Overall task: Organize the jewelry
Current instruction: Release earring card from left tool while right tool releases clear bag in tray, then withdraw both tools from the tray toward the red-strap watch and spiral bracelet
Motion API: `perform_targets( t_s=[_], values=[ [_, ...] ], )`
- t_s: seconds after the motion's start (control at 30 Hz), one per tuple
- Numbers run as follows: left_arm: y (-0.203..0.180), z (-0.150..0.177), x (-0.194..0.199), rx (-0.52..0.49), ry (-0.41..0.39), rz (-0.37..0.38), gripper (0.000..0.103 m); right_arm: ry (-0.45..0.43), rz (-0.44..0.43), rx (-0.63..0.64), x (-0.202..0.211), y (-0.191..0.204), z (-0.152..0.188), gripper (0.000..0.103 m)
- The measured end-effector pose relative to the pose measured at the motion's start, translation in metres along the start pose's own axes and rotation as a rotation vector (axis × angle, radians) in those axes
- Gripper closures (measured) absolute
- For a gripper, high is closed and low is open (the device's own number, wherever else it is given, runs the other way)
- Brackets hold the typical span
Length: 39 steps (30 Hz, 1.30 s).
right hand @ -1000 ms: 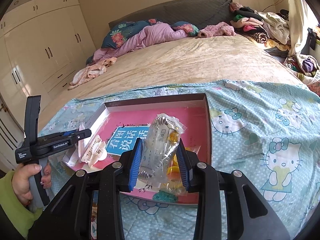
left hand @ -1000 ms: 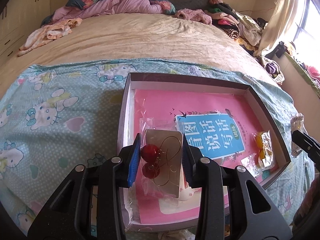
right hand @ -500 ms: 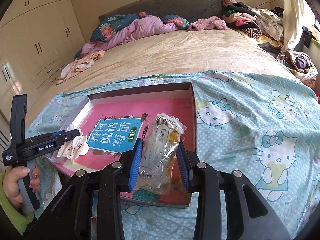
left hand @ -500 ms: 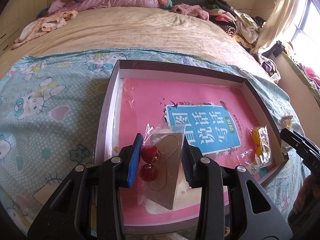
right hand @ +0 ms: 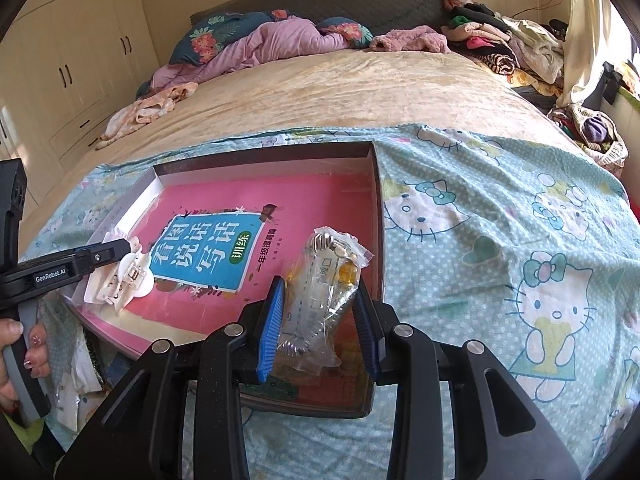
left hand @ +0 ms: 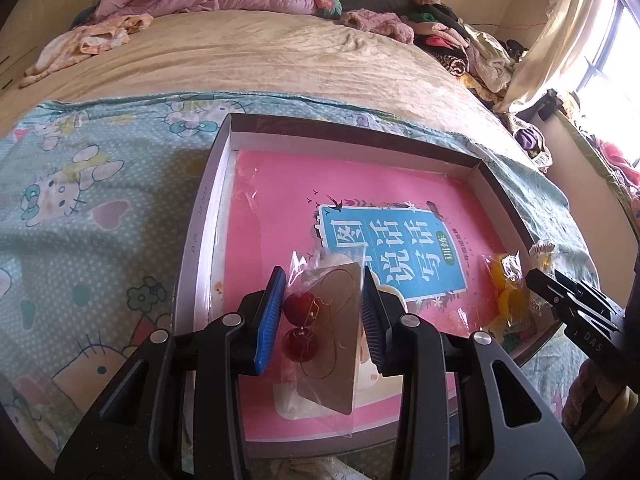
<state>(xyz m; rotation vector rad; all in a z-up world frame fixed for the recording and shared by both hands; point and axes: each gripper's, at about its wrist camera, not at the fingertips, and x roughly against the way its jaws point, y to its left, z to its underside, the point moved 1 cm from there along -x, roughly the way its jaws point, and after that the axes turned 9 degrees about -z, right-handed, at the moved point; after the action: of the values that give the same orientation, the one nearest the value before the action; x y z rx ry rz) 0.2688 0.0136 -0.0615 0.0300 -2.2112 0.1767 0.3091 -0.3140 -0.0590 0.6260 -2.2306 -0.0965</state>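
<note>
Both pairs of jaws are clamped on packets right now. Left gripper (left hand: pixel 323 312), with its blue-padded fingers (left hand: pixel 269 320), pinches a clear plastic sleeve holding a tan card with two round red bead earrings on gold wire (left hand: pixel 326 332); the beads sit against the left pad, the card leans toward the right one. Beneath those jaws lies the shallow grey cardboard box lid (left hand: pixel 200 216) with a pink-covered book bearing a blue title panel (left hand: pixel 280 200) inside. Right gripper (right hand: pixel 318 316) grips a crinkled clear bag with a silver chain and amber pieces (right hand: pixel 320 280), upright between the pads, hanging over the lid's near right corner. Ahead and to the right of the left jaws, a small clear packet of yellow-orange beads (left hand: pixel 505 292) rests on the book. Everything sits on a pale blue cartoon-cat bedsheet (right hand: pixel 500 240).
</note>
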Motion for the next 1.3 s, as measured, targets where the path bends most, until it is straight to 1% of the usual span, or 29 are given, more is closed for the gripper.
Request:
perform_targets(
  t_s=[0.23,0.37,0.43,0.47,0.57,0.63,0.7,0.77,0.9,0.97,1.03,1.1,1.13,1.17,1.2,1.3],
  values=[
    [0.014,-0.003,0.006,0.020,-0.007,-0.036,0.075,0.000,-0.005,-0.003,0.000,-0.001,0.000,0.069],
    [0.018,-0.002,0.004,0.029,0.001,-0.041,0.075,-0.003,-0.007,-0.012,0.003,-0.002,0.001,0.062],
    [0.020,0.000,0.003,0.028,0.002,-0.041,0.075,-0.012,-0.015,-0.013,0.007,-0.002,0.001,0.061],
    [0.019,0.000,0.003,0.028,0.002,-0.041,0.075,-0.018,-0.015,-0.010,0.010,-0.001,0.001,0.059],
    [0.019,0.001,0.004,0.028,0.003,-0.042,0.075,-0.035,-0.013,-0.010,0.019,0.002,0.001,0.049],
    [0.019,0.002,0.004,0.030,0.003,-0.040,0.075,-0.045,-0.018,-0.012,0.025,0.004,0.002,0.046],
    [0.020,0.002,0.005,0.031,0.000,-0.041,0.075,-0.054,-0.021,-0.014,0.031,0.006,0.002,0.036],
    [0.021,0.003,0.008,0.034,-0.004,-0.040,0.075,-0.065,-0.025,-0.015,0.037,0.007,0.003,0.031],
    [0.023,0.002,0.014,0.041,-0.014,-0.041,0.074,-0.077,-0.031,-0.013,0.046,0.011,0.004,0.024],
    [0.025,0.002,0.019,0.048,-0.022,-0.039,0.066,-0.082,-0.033,-0.012,0.049,0.013,0.004,0.022],
    [0.027,0.000,0.025,0.054,-0.034,-0.035,0.064,-0.085,-0.036,-0.012,0.052,0.014,0.005,0.022],
    [0.028,0.000,0.031,0.061,-0.046,-0.030,0.059,-0.089,-0.045,-0.013,0.055,0.016,0.006,0.019],
    [0.029,-0.001,0.035,0.064,-0.054,-0.028,0.052,-0.090,-0.047,-0.013,0.056,0.017,0.006,0.019],
    [0.029,-0.001,0.038,0.067,-0.062,-0.029,0.048,-0.093,-0.048,-0.010,0.058,0.018,0.006,0.019],
    [0.029,-0.002,0.041,0.069,-0.069,-0.030,0.041,-0.096,-0.051,-0.007,0.060,0.020,0.006,0.018],
    [0.030,-0.003,0.053,0.084,-0.090,-0.021,0.029,-0.107,-0.059,0.001,0.066,0.024,0.005,0.018]
  ],
)
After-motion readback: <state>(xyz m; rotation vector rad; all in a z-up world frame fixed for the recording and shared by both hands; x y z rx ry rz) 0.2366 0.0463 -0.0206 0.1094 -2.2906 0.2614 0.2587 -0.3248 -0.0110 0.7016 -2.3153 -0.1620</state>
